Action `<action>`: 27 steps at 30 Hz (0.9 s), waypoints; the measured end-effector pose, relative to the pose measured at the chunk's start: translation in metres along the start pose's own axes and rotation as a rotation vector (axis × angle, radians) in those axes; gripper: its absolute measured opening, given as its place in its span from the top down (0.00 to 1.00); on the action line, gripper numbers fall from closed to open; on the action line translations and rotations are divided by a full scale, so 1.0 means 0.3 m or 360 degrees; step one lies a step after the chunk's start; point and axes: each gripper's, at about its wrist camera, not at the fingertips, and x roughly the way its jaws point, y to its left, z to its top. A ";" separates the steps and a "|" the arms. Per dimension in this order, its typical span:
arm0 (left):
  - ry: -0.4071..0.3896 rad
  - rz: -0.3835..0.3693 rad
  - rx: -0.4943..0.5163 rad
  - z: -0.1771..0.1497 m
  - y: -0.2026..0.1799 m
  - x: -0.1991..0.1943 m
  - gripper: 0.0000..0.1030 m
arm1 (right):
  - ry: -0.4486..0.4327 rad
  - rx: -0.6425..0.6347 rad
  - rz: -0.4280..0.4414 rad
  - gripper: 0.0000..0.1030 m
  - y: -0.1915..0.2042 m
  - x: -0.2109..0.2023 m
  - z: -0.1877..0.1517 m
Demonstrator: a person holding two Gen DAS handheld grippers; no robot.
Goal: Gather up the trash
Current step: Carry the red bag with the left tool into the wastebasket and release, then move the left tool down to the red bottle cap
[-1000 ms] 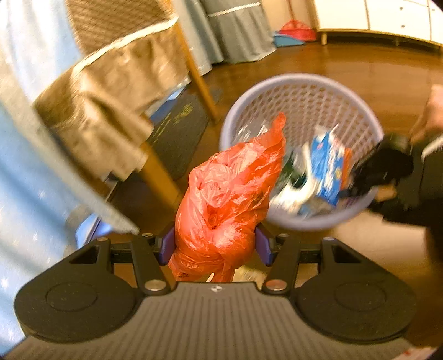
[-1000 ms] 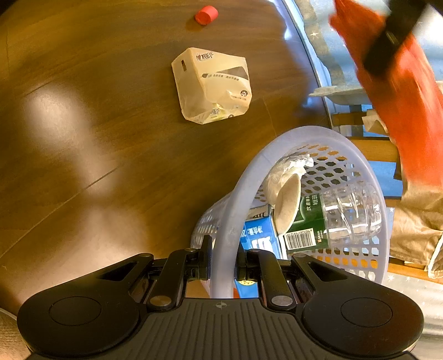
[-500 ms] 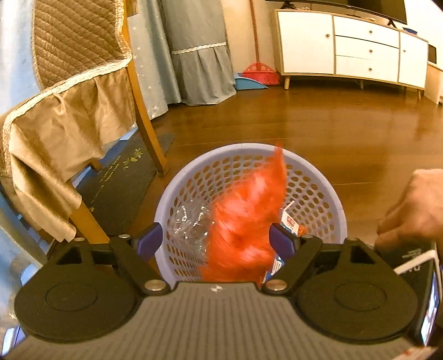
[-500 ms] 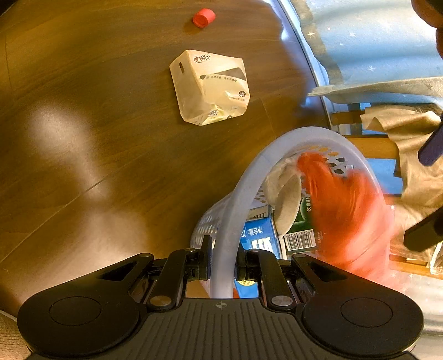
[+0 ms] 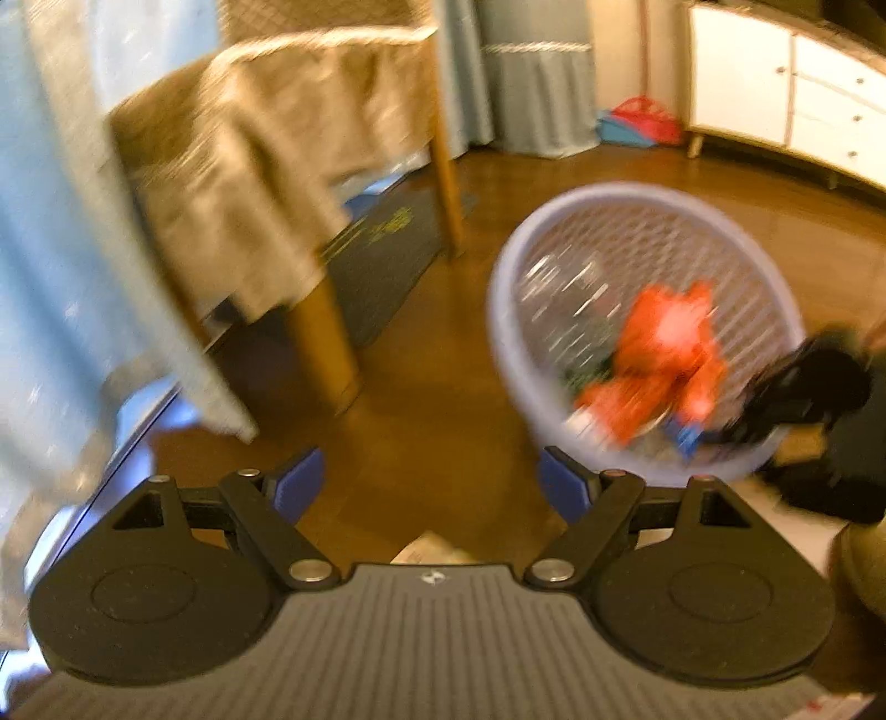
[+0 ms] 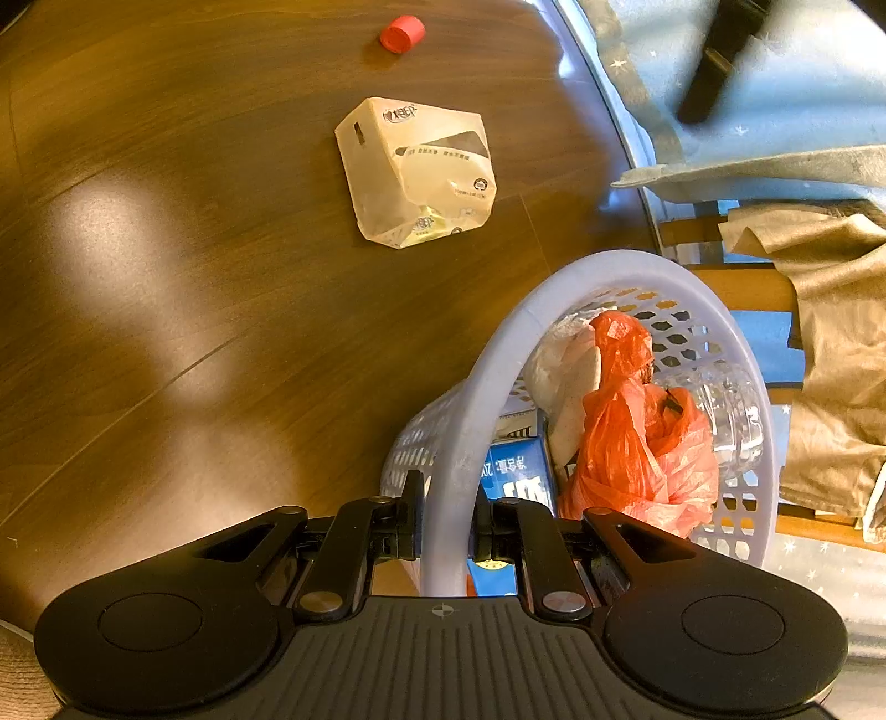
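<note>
Between the wide-spread blue pads of the left gripper [image 5: 429,487] nothing is held now; a second ago those pads pinched the orange plastic bag [image 6: 637,443], and half a second ago the bag was a falling blur over the basket. It has since landed inside the lavender basket [image 6: 498,376], which in the left wrist view sits at about two o'clock from the gripper, smeared by motion. Seen from the right wrist, the bag is crumpled, thin and glossy, its twisted top pointing toward twelve o'clock; it lies against a clear plastic bottle [image 6: 731,421] at three o'clock of it and a pale wad [image 6: 565,382] at ten o'clock, with a blue carton [image 6: 518,471] at its eight o'clock. The right gripper [image 6: 446,515] is pressed tight on the basket's rim, as before. On the wooden floor [image 6: 166,277], well apart from the basket toward eleven o'clock, lie a cream tissue pack [image 6: 415,171] and, farther on, a red bottle cap [image 6: 402,34], both unmoved.
</note>
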 end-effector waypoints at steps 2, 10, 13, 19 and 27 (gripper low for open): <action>0.0050 0.0063 -0.0042 -0.057 0.043 -0.005 0.21 | 0.0000 0.0001 0.0000 0.90 0.000 -0.001 -0.001; 0.0219 0.0203 -0.0247 -0.275 0.161 -0.001 0.21 | -0.0001 -0.0009 -0.0001 0.90 0.002 -0.003 -0.002; 0.0260 0.0191 -0.0273 -0.317 0.148 0.021 0.21 | 0.0000 -0.0018 -0.0001 0.90 0.006 -0.004 -0.001; 0.0266 0.0161 -0.0187 -0.352 0.082 0.054 0.21 | 0.0000 -0.0014 0.0001 0.90 0.004 -0.002 0.002; 0.0363 0.0300 -0.0260 -0.490 0.150 0.114 0.21 | -0.0006 -0.0019 -0.0001 0.90 0.007 -0.001 0.002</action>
